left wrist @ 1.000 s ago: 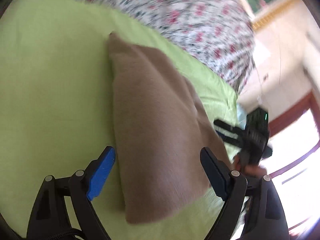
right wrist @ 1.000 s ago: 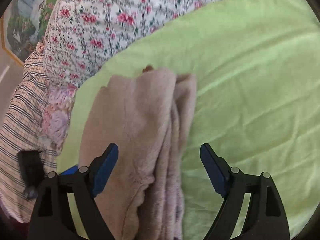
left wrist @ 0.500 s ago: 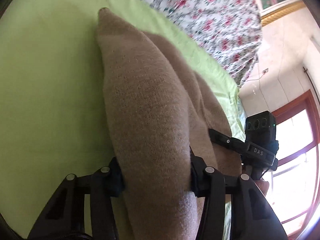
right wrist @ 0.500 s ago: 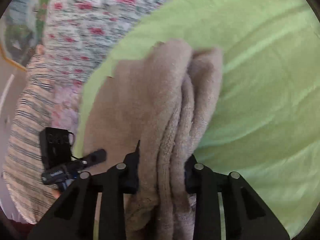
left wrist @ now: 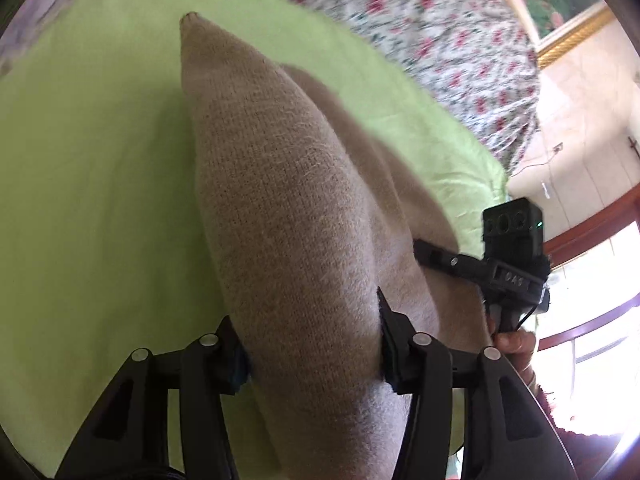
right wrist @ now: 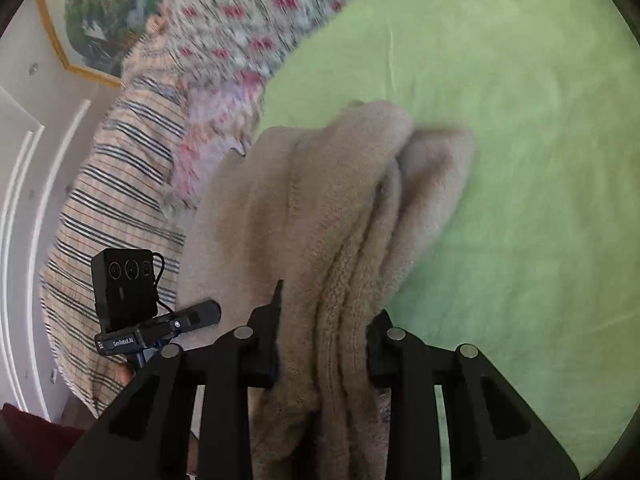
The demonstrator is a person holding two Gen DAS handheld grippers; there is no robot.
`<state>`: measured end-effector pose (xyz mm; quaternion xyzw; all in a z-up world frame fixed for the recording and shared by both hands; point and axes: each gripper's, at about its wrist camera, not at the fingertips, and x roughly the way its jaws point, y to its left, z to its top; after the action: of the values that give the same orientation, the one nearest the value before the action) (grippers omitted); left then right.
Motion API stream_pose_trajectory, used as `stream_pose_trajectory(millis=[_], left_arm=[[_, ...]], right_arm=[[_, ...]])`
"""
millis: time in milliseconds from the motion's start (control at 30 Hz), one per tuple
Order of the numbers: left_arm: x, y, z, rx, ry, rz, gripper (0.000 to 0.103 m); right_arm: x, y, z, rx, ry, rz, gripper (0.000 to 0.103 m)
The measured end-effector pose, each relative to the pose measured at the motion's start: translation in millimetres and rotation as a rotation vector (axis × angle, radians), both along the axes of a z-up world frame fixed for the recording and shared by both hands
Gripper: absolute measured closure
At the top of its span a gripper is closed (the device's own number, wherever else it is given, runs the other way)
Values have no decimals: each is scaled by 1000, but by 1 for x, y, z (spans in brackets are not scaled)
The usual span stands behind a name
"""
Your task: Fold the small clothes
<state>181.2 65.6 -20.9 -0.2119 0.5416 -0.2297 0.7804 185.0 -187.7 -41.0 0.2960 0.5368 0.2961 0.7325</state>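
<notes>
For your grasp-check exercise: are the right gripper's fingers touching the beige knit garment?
Touching. The right wrist view shows both fingers of the right gripper pressed against the bunched beige knit garment.

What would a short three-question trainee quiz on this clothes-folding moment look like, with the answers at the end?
1. True or false: the beige knit garment sits between the fingers of both the left gripper and the right gripper.
2. What colour is the sheet under the garment? A) white B) light green C) dark blue
3. In the right wrist view, which side of the garment is the striped fabric on?

Key
1. True. Each gripper's pads press a bunched end of the garment, though the left jaws are opening slightly.
2. B
3. The left side, beside the floral cloth.
</notes>
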Motion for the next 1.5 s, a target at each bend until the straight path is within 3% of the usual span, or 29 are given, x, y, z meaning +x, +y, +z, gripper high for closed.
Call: stream_pose_trajectory(millis=[33, 133, 167, 200, 300, 400, 433, 467, 567, 600, 667, 733, 800, 833, 933, 1000, 1100, 1133, 1233, 1400, 1500], left_arm=[[-2, 5, -8, -11, 17, 15, 38], [-6, 23, -12, -103, 16, 55, 36], [-6, 26, -10, -106, 6, 63, 35], [-4, 32, -7, -102, -11, 80, 33], [12, 45, -3, -94, -22, 124, 30], [33, 52, -6, -93, -23, 164, 30], [40, 54, -7, -91, -19, 178, 30], [45, 55, -8, -92, -18, 188, 30], [66, 54, -16, -82, 2, 214, 30], [73, 50, -17, -72, 6, 228, 30], [81, 47, -17, -45, 2, 247, 33], [87, 42, -12, -11, -24, 255, 58], [95, 34, -9, 56, -44, 257, 65], [101, 29, -9, 110, -53, 263, 74], [114, 19, -14, 258, -65, 266, 80], [117, 16, -14, 290, -59, 259, 80], [96, 18, 4, 253, -88, 248, 80], [85, 19, 10, 245, -103, 244, 76], [38, 19, 30, 225, -156, 223, 75], [-56, 2, 46, 241, -258, 213, 74], [-111, -10, 41, 267, -276, 175, 65]], right_arm=[[-2, -2, -1, -14, 2, -2, 66], [-8, -10, 9, -80, 1, -11, 53], [-8, -13, 14, -121, -11, -21, 42], [-10, -16, 21, -160, -31, -37, 39], [-3, -29, 41, -232, -91, -103, 37], [16, -31, 51, -189, -131, -133, 37], [26, -25, 51, -183, -131, -123, 41], [37, -17, 49, -197, -123, -111, 56], [58, 3, 33, -243, -73, -80, 85], [60, 6, 34, -246, -82, -79, 90], [55, -7, 50, -211, -143, -112, 94], [48, -21, 67, -187, -189, -146, 94], [45, -26, 69, -219, -196, -151, 94], [47, -24, 64, -248, -179, -145, 94], [54, -16, 36, -326, -106, -117, 94], [50, -15, 33, -352, -112, -115, 93], [38, -24, 53, -318, -120, -151, 87], [34, -28, 57, -310, -125, -152, 83], [5, -33, 76, -282, -163, -145, 72], [-49, -40, 77, -213, -155, -138, 72], [-78, -40, 76, -204, -150, -131, 72]])
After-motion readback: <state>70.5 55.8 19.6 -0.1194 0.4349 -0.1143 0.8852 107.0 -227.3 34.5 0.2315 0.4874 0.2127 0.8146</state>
